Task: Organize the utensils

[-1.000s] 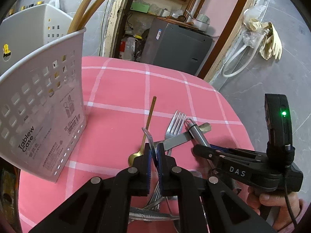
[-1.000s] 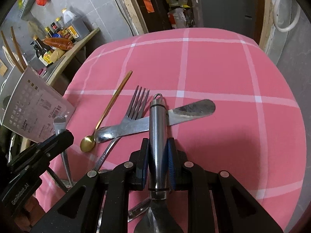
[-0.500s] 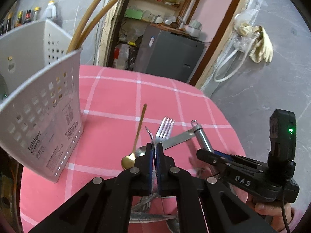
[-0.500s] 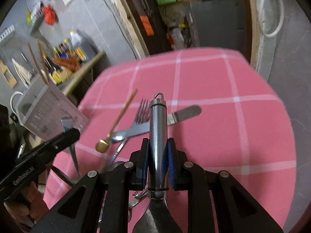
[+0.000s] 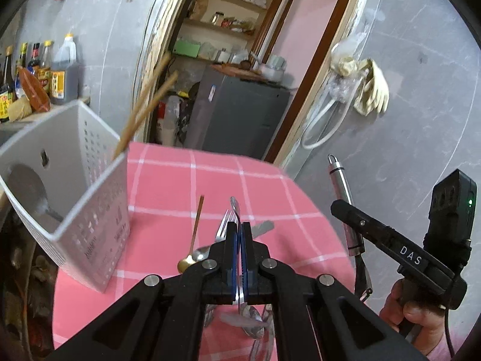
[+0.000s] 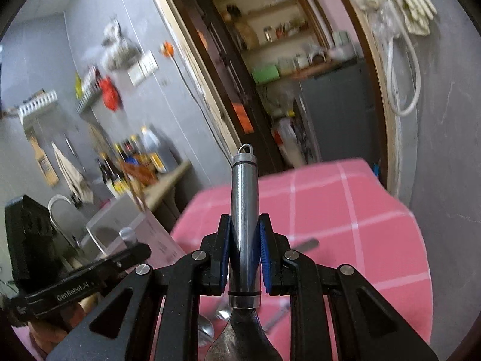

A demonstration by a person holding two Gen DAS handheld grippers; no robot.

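The left tool point(image 5: 239, 242) is clenching a thin steel utensil point(image 5: 236, 209) edge-on between its pads, above the desk point(image 5: 168, 180). The right tool point(image 6: 245, 246) is gripping a thick steel handle point(image 6: 244, 198), its blade end hanging below the pads. Both items are being held in the air; a gold spoon point(image 5: 192, 240), fork point(image 5: 224, 225) and knife point(image 5: 263, 227) are lying loose on the desk. Risk: the thin utensil is sitting narrowly in the pads and could pivot or slip out; either item could snag the rim of the caddy point(image 5: 90, 210), already crowded by chopsticks point(image 5: 144, 111). Legible markings: "DAS" and "GenRobot.AI" on the tools; the caddy label is too blurred to read.
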